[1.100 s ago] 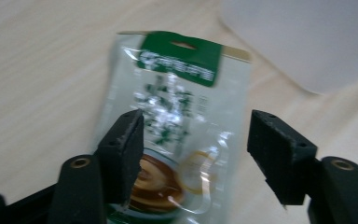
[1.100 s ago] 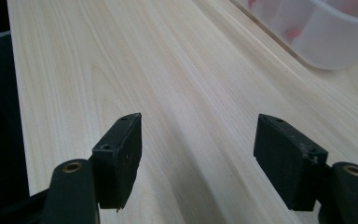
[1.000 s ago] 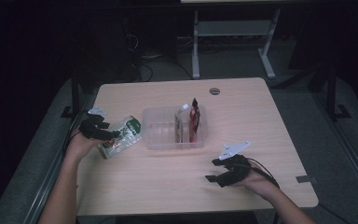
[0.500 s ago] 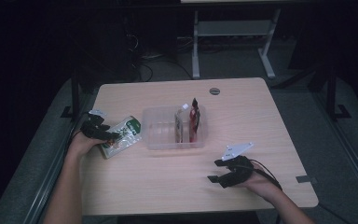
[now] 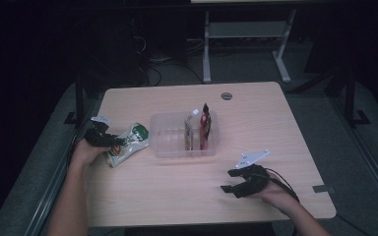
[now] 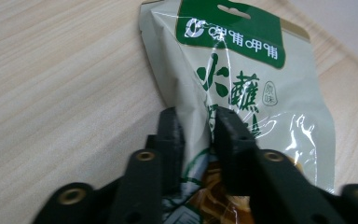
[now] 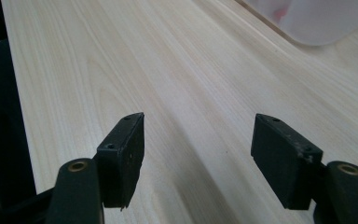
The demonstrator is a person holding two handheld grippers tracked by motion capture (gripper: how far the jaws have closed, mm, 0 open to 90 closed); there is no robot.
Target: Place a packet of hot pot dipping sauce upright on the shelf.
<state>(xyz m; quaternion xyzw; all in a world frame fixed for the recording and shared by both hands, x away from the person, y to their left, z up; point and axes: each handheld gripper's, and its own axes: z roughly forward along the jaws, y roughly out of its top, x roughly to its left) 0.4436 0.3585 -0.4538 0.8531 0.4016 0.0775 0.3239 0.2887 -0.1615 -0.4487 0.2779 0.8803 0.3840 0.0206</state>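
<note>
Left gripper view: the left gripper [image 6: 196, 135] has just been closing, and its two black jaws now pinch a raised fold of the green-and-cream foil snack pouch [image 6: 242, 84], which lies flat on the pale wood-grain tabletop [image 6: 60, 74]. In the high view the same pouch [image 5: 128, 144] lies just to the left of the clear rectangular plastic bin [image 5: 170, 135], with the left gripper [image 5: 109, 141] on the pouch's end farthest from the bin.

Risk, as a judgement — the jaws hold only a thin crease of slick film near one edge, not the pouch's body. On lifting, the film could slide out of the pads, or the pouch could swing and catch the bin's near wall, nudging the bin or tipping the upright red packet [image 5: 205, 129] and the pale packet [image 5: 189, 132] that stand at the bin's right end.

The right gripper [image 5: 230, 182] rests well to the right of the bin and nearer the person, jaws spread wide with nothing between them; in the right gripper view only bare wood lies between its jaws [image 7: 196, 149].

Surface and room — a rounded-corner light wooden table with a grey cable grommet [image 5: 226, 96] beyond the bin; grey carpet, a white metal frame [image 5: 246, 37] and tangled cables lie behind the table in a dim room.
</note>
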